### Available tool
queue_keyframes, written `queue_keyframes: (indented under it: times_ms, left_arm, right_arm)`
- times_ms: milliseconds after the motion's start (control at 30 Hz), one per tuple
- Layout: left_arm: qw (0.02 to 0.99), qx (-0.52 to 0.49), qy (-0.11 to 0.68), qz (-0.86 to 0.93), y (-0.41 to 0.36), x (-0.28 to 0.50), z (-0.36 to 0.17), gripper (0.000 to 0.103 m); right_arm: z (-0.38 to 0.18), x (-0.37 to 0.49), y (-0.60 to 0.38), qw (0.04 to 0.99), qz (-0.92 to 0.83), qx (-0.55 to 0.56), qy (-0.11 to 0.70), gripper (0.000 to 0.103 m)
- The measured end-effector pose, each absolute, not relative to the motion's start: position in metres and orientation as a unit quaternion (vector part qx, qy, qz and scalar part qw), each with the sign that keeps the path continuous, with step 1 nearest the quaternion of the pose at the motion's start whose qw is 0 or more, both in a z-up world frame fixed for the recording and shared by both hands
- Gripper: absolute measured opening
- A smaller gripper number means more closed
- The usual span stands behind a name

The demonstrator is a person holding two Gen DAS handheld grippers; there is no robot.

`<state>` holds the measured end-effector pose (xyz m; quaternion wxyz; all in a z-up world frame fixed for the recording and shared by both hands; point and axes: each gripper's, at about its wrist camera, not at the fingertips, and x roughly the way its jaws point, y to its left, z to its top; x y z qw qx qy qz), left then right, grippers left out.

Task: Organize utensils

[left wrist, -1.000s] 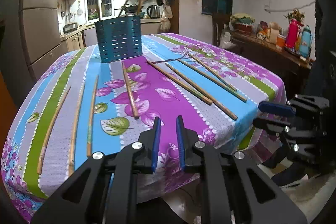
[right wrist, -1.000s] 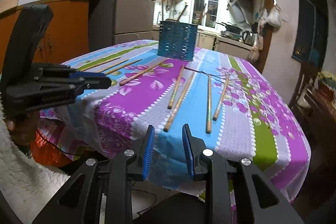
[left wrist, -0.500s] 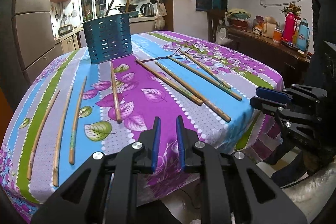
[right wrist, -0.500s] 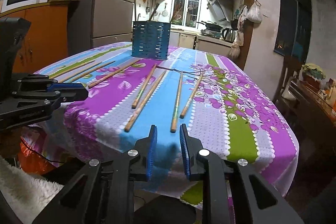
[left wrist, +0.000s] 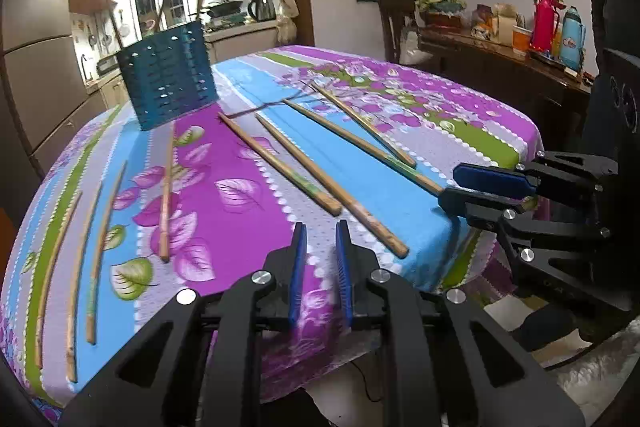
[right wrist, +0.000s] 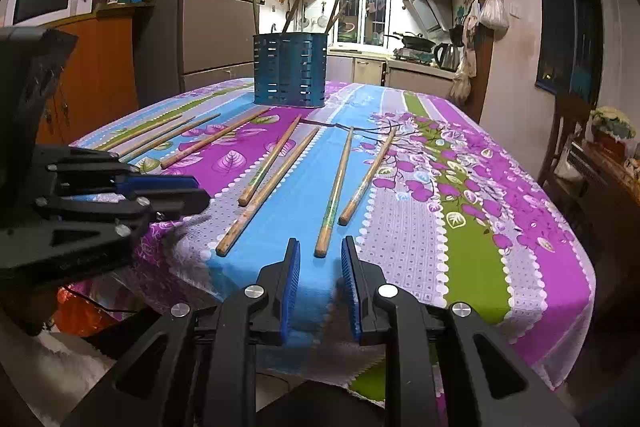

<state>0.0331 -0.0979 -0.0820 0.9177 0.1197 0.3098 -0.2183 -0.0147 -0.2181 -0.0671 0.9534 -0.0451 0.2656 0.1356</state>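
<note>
1. Left wrist view: the left gripper (left wrist: 320, 247) hangs at the near table edge over the floral tablecloth (left wrist: 248, 187), its ribbed blue pads (left wrist: 298, 267) parted by a narrow gap with nothing between them.
2. Right wrist view: the right gripper (right wrist: 320, 263) is parted too and bare, just short of the butt end of a green-banded chopstick (right wrist: 334, 191).
3. Long, round wooden chopsticks lie flat across the cloth: four to the right (right wrist: 276, 183), one in the middle (left wrist: 166, 195), three thin ones at the left (left wrist: 100, 247) (all roughly fanned toward the far holder).
4. The blue perforated utensil holder (right wrist: 290, 71) stands upright at the far end, with a few sticks (right wrist: 292, 15) poking from its top.
5. The glossy tablecloth drapes over the rounded table edge, patterned in stripes of purple, blue and green.
</note>
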Motion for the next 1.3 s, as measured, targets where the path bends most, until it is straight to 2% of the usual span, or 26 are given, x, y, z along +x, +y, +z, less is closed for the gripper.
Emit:
queue_keyframes:
  times_ms: [433,500,567,733,767,900,1300]
  left_arm:
    - [0.924,0.127,0.304,-0.195,-0.116,0.043,-0.088,0.016]
    - [0.928,0.126,0.299,-0.181,-0.117,0.044,-0.089,0.033]
    - [0.932,0.118,0.299,-0.167,-0.116,0.047,-0.089,0.042]
    - [0.934,0.109,0.301,-0.158,-0.11,0.051,-0.088,0.042]
    - [0.934,0.107,0.302,-0.157,-0.107,0.052,-0.088,0.036]
    - [0.935,0.1,0.308,-0.142,-0.094,0.053,-0.088,0.026]
    - [0.942,0.112,0.281,-0.142,-0.096,0.051,-0.092,0.025]
  right_arm:
    - [-0.071,-0.014,-0.222,0.953,0.145,-0.032,0.265,0.023]
    - [-0.071,-0.014,-0.222,0.953,0.146,-0.031,0.264,0.023]
    - [-0.072,-0.014,-0.222,0.953,0.147,-0.031,0.264,0.023]
    - [-0.072,-0.014,-0.222,0.953,0.148,-0.031,0.263,0.023]
    - [-0.072,-0.014,-0.222,0.953,0.148,-0.031,0.263,0.023]
    - [-0.072,-0.014,-0.221,0.953,0.149,-0.03,0.263,0.023]
    - [-0.075,-0.004,-0.212,0.956,0.139,-0.018,0.259,0.023]
